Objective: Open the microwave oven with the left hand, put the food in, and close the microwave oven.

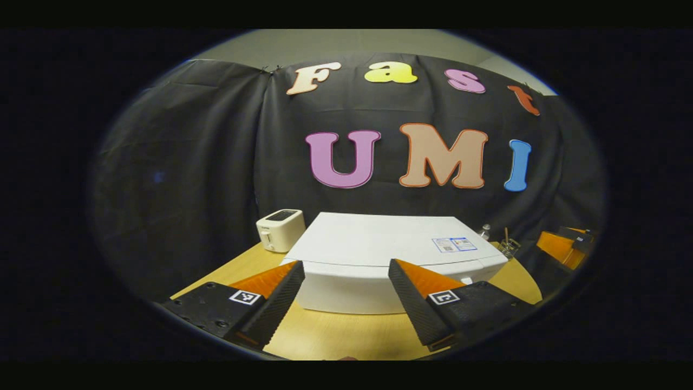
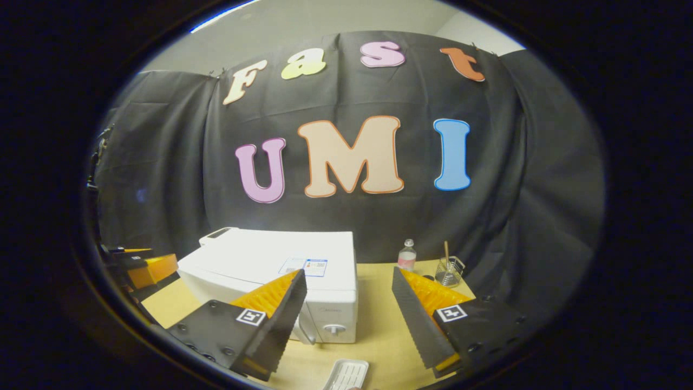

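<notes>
The white microwave stands on the wooden table with its door shut. My left gripper is open and hovers in front of the microwave and above it, holding nothing. In the right gripper view the microwave shows its front corner, with the door handle and a knob. A small white food tray lies on the table just before that corner. My right gripper is open above the tray and touches nothing.
A white toaster sits left of the microwave. A small bottle and a wire holder with a stick stand at the back right of the table. The other gripper hangs beside the microwave's left side.
</notes>
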